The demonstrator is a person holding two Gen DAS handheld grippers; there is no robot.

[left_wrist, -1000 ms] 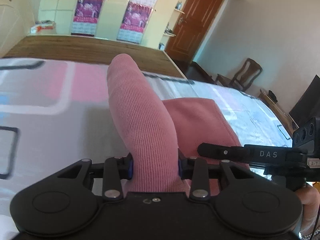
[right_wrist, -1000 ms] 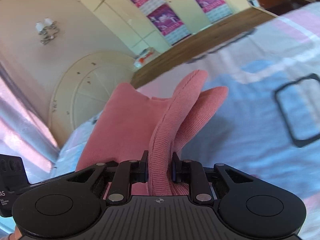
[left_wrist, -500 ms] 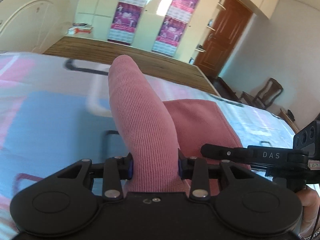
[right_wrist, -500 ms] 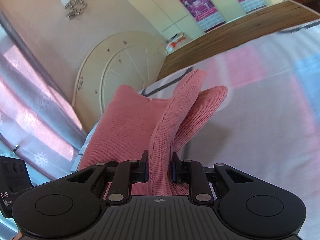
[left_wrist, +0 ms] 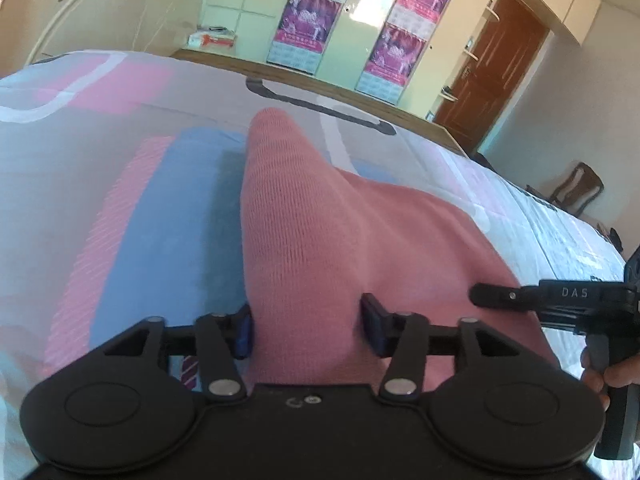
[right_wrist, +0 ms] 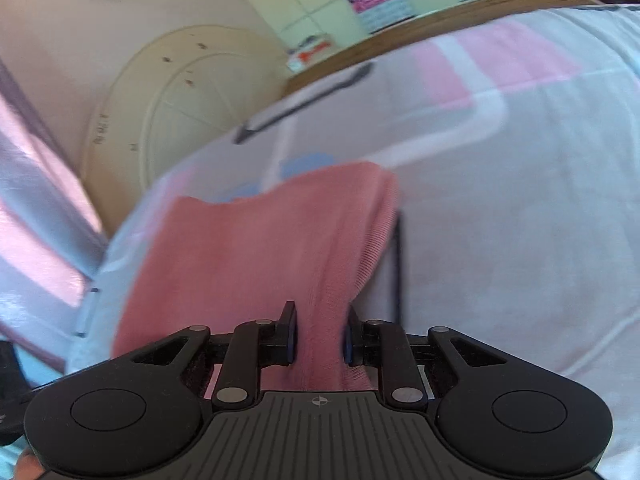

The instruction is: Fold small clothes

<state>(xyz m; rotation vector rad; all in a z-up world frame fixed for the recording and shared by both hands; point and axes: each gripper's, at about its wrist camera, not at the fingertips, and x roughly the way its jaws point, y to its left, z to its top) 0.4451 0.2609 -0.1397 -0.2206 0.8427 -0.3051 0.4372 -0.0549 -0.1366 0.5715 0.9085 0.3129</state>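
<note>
The left gripper (left_wrist: 306,330) has its jaws opening; a raised fold of the pink knit garment (left_wrist: 360,240) stands between them, touching the left pad while the right pad sits just clear of the cloth. The right gripper (right_wrist: 318,340) is narrow, its pads pinching a ridge of the same garment. In the left view the right gripper appears at the garment's right edge, with fingers (left_wrist: 618,374) wrapped on its handle. The garment lies spread on the bed (left_wrist: 120,200), whose patterned cover has pink, blue and white blocks. Beyond the bed's far edge stand a wooden footboard (left_wrist: 360,96), pale wardrobes with purple posters (left_wrist: 310,20), and a brown door (left_wrist: 492,68).
</note>
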